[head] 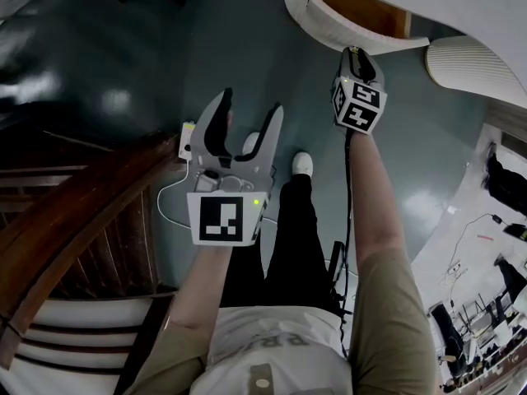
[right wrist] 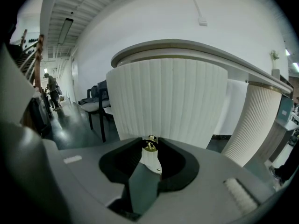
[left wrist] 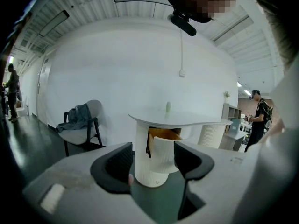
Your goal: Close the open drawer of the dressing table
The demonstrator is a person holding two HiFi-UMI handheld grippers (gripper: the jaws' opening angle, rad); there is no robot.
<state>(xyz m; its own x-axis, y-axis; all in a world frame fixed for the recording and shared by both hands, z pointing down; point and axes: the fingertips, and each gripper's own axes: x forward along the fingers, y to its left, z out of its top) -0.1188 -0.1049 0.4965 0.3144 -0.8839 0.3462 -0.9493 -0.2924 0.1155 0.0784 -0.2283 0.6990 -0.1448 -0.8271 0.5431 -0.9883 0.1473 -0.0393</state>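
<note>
Right gripper [head: 356,54] [right wrist: 150,146]: we hold this grey two-jaw tool out at arm's length, its black-lined jaws drawn in and pinching a small round brass knob [right wrist: 150,143] between their tips.
Knob: it is fixed to the white, vertically ribbed, curved front of the drawer [head: 346,27] [right wrist: 163,101] and sits right at the jaw tips.
Drawer state: open, pulled out from under the top of the white dressing table [head: 494,6] [right wrist: 187,48]. From the head view we see its tan wooden inside [head: 362,6] behind the ribbed front.
Drawer against right gripper: the front stands straight ahead of the jaws and fills most of the right gripper view. We see contact only at the knob.
Left gripper [head: 249,109] [left wrist: 153,153]: jaws spread wide with nothing between them, held closer to our body than the other tool.
Drawer against left gripper: well apart. In the left gripper view the drawer [left wrist: 163,150] shows past the gap between the jaws, under the tabletop [left wrist: 177,119], across the dark glossy floor [head: 123,56].
Surroundings: a dark-framed chair with grey clothing draped on it [left wrist: 79,125] stands by the wall, left of the table. A dark wooden railing [head: 74,212] runs along the left of the head view.
</note>
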